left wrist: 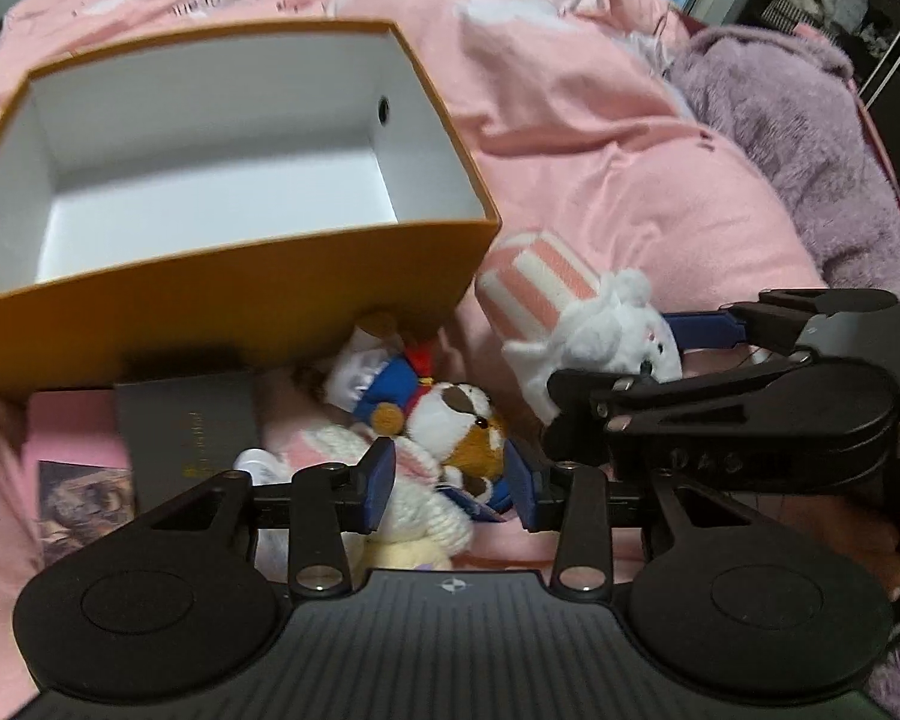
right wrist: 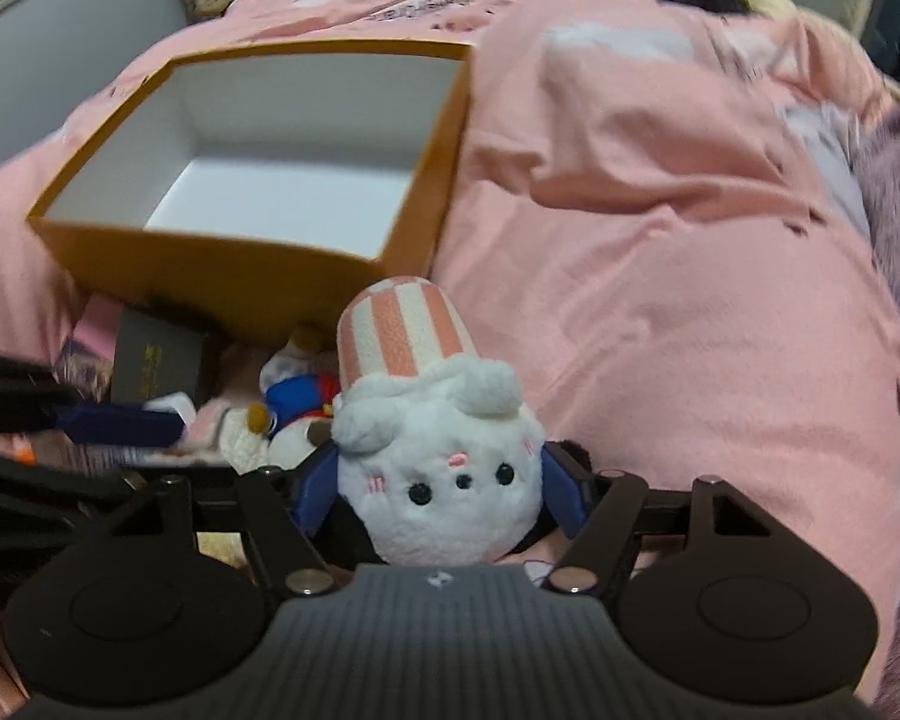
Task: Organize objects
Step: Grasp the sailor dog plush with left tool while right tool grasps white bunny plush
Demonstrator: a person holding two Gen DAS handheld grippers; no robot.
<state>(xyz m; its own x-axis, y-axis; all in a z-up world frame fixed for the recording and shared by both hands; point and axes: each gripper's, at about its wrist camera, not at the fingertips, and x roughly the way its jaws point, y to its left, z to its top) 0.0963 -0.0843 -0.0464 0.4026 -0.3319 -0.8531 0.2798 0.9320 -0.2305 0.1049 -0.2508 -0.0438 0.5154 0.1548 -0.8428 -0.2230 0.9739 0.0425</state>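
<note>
Left wrist view: orange box (left wrist: pixel 228 300) with white inside, nothing in it, fills the upper left, resting on a pink duvet (left wrist: pixel 600 138). Below its near wall, a heap of soft toys. Left gripper (left wrist: pixel 450 477) at lower centre, blue pads either side of a brown-and-white plush dog (left wrist: pixel 468 420) in a blue outfit; whether the pads press on it, I cannot tell. Dark grey booklet (left wrist: pixel 186 426) at lower left. Right gripper (left wrist: pixel 678 348) enters from the right edge, clasping a white plush with a pink-striped hat (left wrist: pixel 570 312).

Right wrist view: right gripper (right wrist: pixel 441 489) at lower centre, blue pads against both sides of the white plush (right wrist: pixel 444 480), face towards the camera, hat pointing to the box (right wrist: pixel 222 264) at upper left. Left gripper's blue finger (right wrist: pixel 120 423) shows at the left edge. Plush dog (right wrist: pixel 297 414) lies left of the white plush.
</note>
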